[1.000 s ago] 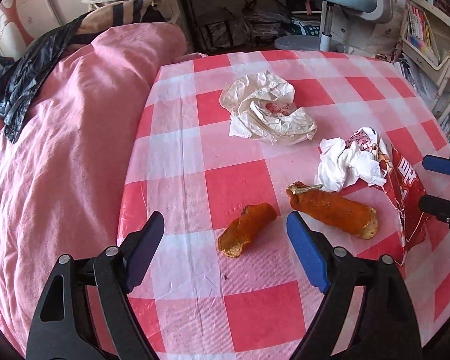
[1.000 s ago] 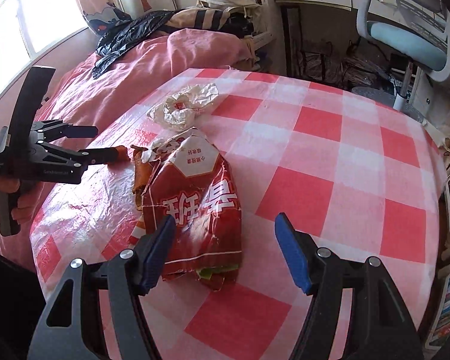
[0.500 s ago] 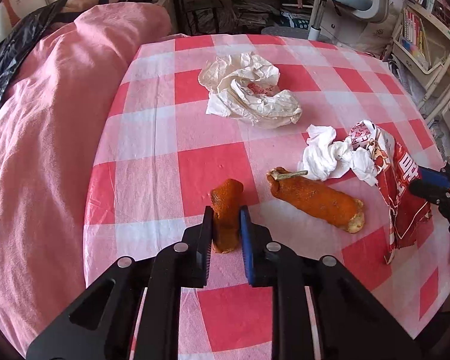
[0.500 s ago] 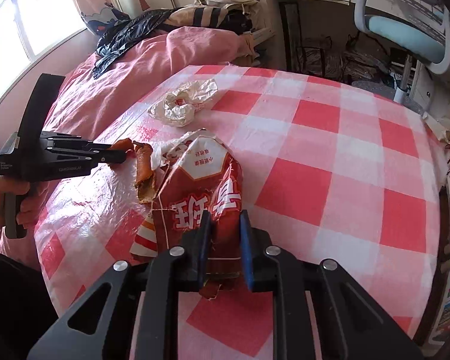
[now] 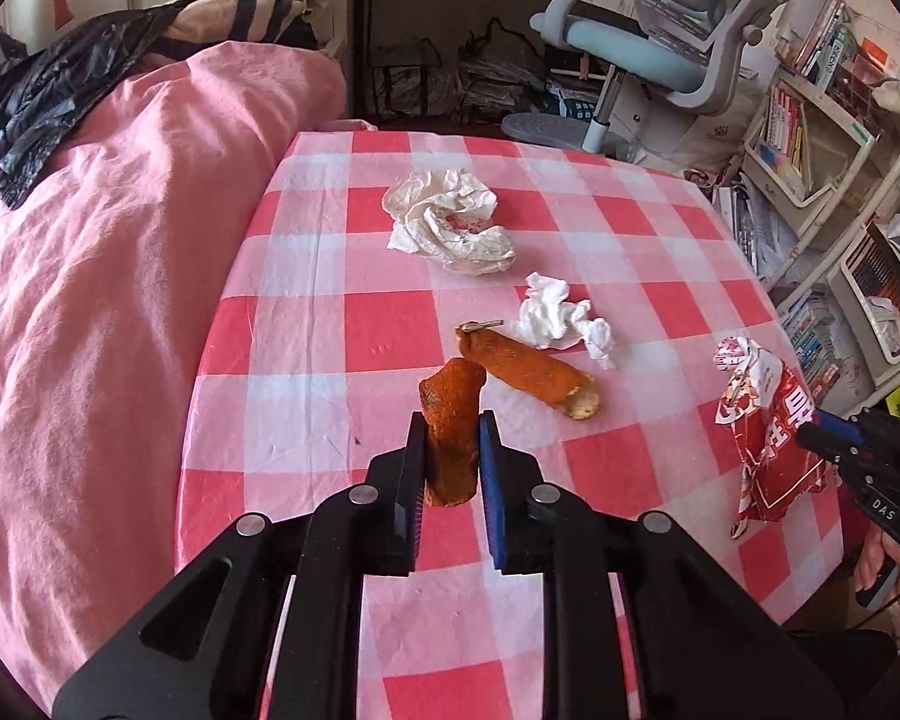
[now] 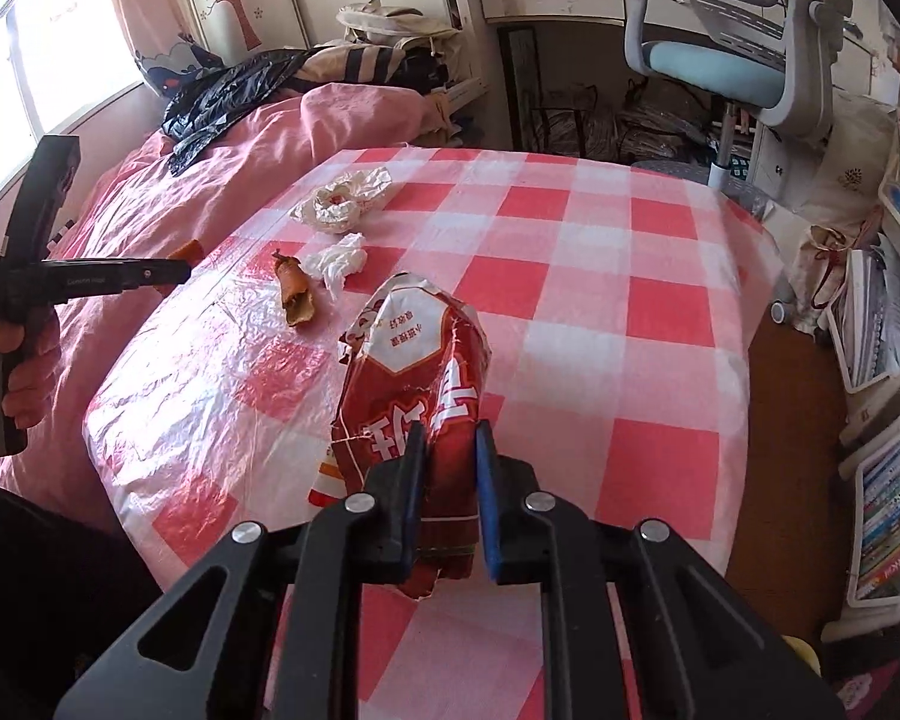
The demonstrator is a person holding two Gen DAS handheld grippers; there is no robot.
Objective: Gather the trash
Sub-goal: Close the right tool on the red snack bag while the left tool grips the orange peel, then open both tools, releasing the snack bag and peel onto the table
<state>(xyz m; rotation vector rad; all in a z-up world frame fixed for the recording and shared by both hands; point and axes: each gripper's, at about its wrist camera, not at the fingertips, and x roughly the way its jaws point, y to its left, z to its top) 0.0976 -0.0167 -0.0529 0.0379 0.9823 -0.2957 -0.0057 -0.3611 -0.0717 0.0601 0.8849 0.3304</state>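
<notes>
Left wrist view: my left gripper (image 5: 450, 450) is clamping the short orange peel piece (image 5: 452, 420), which a second ago was lying on the checked tablecloth (image 5: 306, 324) between open jaws; they have just been closing. It is now riding clear of the cloth. My right gripper (image 6: 447, 468) is likewise pinching the red snack bag (image 6: 417, 378), lifted off the cloth. The longer peel (image 5: 528, 369), white tissue (image 5: 555, 315) and crumpled wrapper (image 5: 450, 222) are lying where they were.
</notes>
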